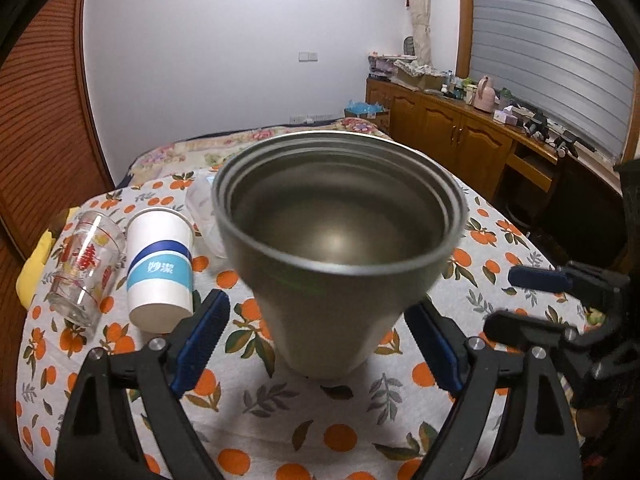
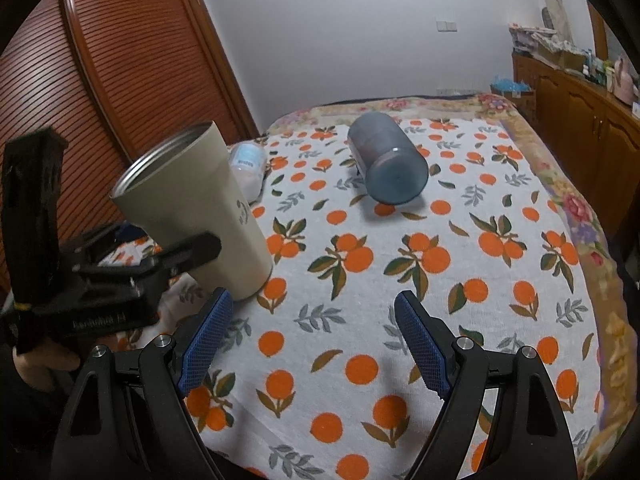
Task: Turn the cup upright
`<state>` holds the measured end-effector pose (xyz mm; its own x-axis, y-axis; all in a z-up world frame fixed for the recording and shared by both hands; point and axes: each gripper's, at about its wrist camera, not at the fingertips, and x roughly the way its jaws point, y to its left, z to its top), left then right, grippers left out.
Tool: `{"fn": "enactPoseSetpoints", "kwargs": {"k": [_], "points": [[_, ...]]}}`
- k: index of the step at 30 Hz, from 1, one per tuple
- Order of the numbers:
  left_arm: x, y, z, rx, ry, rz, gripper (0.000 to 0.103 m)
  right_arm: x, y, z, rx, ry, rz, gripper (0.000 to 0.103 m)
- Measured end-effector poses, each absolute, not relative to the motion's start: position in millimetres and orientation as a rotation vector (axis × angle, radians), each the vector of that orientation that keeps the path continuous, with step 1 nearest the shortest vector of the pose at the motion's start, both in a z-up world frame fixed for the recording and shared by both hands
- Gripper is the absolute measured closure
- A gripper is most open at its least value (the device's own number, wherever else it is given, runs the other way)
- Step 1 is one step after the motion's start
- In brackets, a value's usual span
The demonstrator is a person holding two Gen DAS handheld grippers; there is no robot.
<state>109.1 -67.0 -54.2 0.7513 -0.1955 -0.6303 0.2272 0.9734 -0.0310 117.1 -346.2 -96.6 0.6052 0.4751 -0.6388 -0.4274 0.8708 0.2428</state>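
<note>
- The white paper cup [image 1: 161, 268] carried a blue band with the characters 妙潔; it stood mouth-down at the left of the cloth in the left wrist view.
- Just left of it stood a clear glass [image 1: 85, 264] printed with red characters, too small to read with certainty.
- The beige tumbler [image 2: 200, 208] bore a small dark round mark near its lower side; its letters could not be read.
- The tumbler stood on its base on the orange-print tablecloth [image 2: 400, 300], mouth up and leaning slightly toward the far left in the right wrist view. Its long axis ran close to vertical.
- The left gripper [image 1: 316, 344] had its blue pads spread wide on either side of the tumbler's lower body, with gaps visible, gripping nothing.
- The right gripper [image 2: 312, 340] hung over bare cloth to the right of the tumbler, its jaws wide apart and empty.
- A blue-grey plastic cup [image 2: 388, 164] lay on its side farther back, its base toward the camera.
- A clear plastic container [image 2: 250, 168] lay behind the tumbler, partly hidden by it.
- A wooden cabinet [image 1: 448, 124] with clutter stood along the right wall.
</note>
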Motion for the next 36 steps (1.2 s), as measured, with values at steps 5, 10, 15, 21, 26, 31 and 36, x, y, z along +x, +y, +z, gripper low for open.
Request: {"fn": "enactPoseSetpoints", "kwargs": {"k": [5, 10, 15, 21, 26, 31, 36], "points": [[96.5, -55.3, -52.1, 0.022, 0.65, -0.215, 0.014, 112.3, -344.9, -92.9, 0.072, 0.703, 0.496, 0.014], [82.8, -40.8, -47.9, 0.008, 0.623, -0.185, 0.014, 104.9, -344.3, -89.7, 0.082, 0.663, 0.467, 0.01], [67.6, -27.2, -43.2, 0.014, 0.592, -0.113, 0.014, 97.3, -342.8, -86.0, 0.088, 0.616, 0.424, 0.003], [51.0, -17.1, -35.8, 0.018, 0.564, -0.076, 0.012, 84.9, -336.1, -78.5, 0.063, 0.566, 0.39, 0.0], [39.5, -9.5, -30.7, -0.002, 0.539, -0.064, 0.005, 72.1, -332.3, -70.3, 0.046, 0.518, 0.369, 0.0], [34.0, -10.4, -27.5, 0.002, 0.533, -0.043, 0.005, 66.0, -331.4, -65.3, 0.043, 0.487, 0.358, 0.0], [30.7, -7.1, -25.2, -0.022, 0.54, -0.044, 0.005, 65.8, -331.3, -65.9, 0.046, 0.484, 0.348, 0.0]]}}
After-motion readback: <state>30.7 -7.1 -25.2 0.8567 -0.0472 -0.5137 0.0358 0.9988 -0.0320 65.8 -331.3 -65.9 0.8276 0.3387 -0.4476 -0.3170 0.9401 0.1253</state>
